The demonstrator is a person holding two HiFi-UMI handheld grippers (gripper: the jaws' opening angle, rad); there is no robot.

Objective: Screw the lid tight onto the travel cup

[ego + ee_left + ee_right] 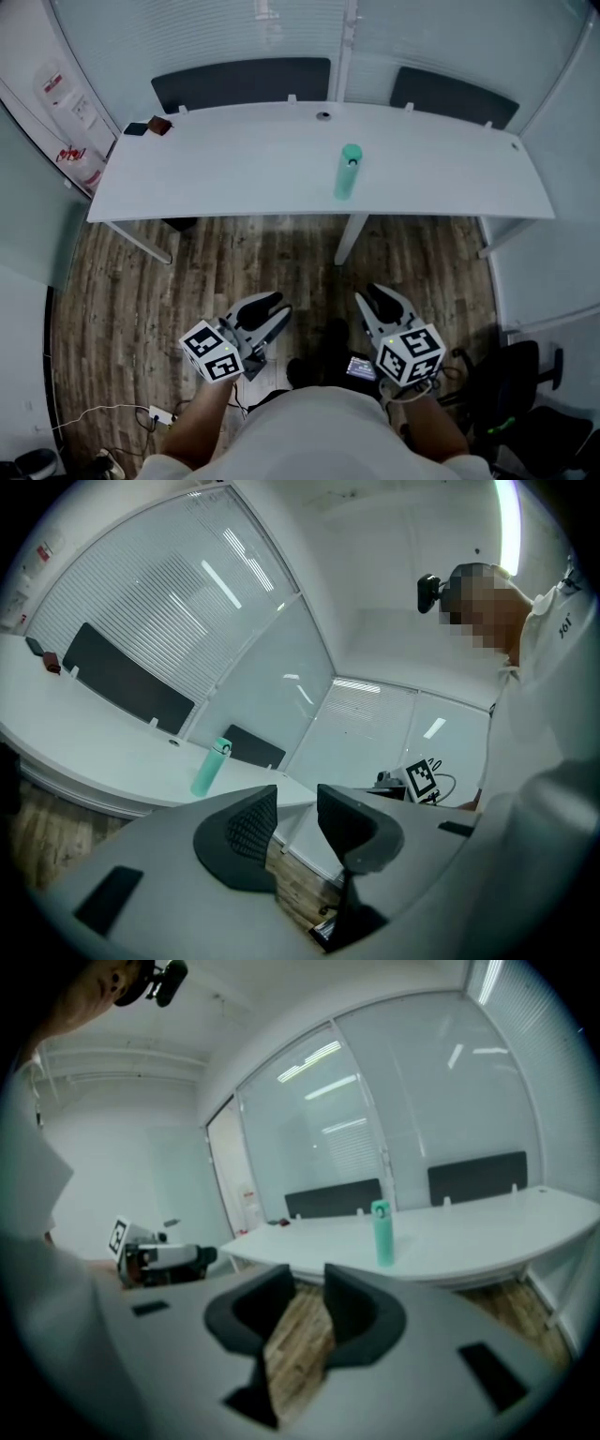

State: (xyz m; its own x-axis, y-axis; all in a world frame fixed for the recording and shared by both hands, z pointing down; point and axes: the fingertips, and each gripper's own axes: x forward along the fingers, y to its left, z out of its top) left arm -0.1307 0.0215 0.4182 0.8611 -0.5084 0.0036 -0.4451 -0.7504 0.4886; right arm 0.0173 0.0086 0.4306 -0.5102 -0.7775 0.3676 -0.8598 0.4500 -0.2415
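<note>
Slim mint-green travel cup [348, 174] stands upright near the table's [234, 159] front edge, lid [352, 153] on.
Left gripper [279, 307] and right gripper [367, 296] hang short of the table, jaws slightly apart, nothing between.

Head cam: high, steep down-look, well back from the table [234, 178]. Left gripper [277, 307] and right gripper [373, 298] cams: low over the floor [187, 281], facing the table along their jaws. All three share table and cup [348, 172], seen far off.
</note>
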